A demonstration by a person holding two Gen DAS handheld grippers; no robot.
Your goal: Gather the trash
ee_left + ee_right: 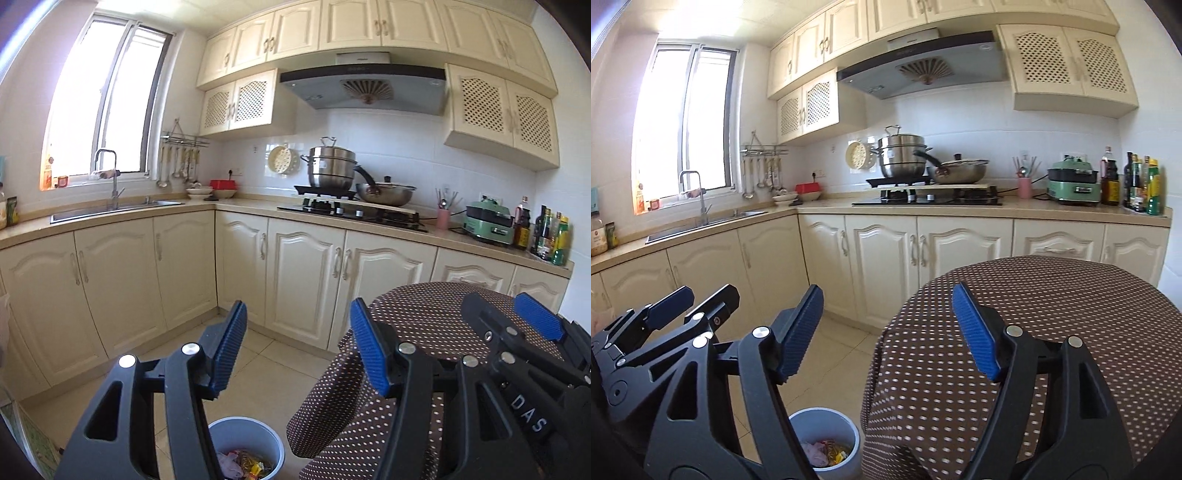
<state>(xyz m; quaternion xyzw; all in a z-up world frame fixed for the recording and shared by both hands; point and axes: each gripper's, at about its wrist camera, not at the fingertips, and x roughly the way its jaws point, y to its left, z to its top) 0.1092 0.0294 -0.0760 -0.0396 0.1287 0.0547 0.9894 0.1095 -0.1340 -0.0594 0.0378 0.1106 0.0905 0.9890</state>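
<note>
Both my tongs are released and hold nothing: my left gripper (299,345) and my right gripper (888,330) hang side by side above the floor. The trash (827,452) (crumpled wrappers) lies in the grey bin (849,424), just beside the polka-dot tablecloth (1052,332).

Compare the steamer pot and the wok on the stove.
The steamer pot is tall and stacked in tiers; the wok is low and wide. The steamer pot's lid has a looped metal handle on top; the wok has a long dark handle to one side. Both are shiny steel, lidded, and sit on the stove.
</note>
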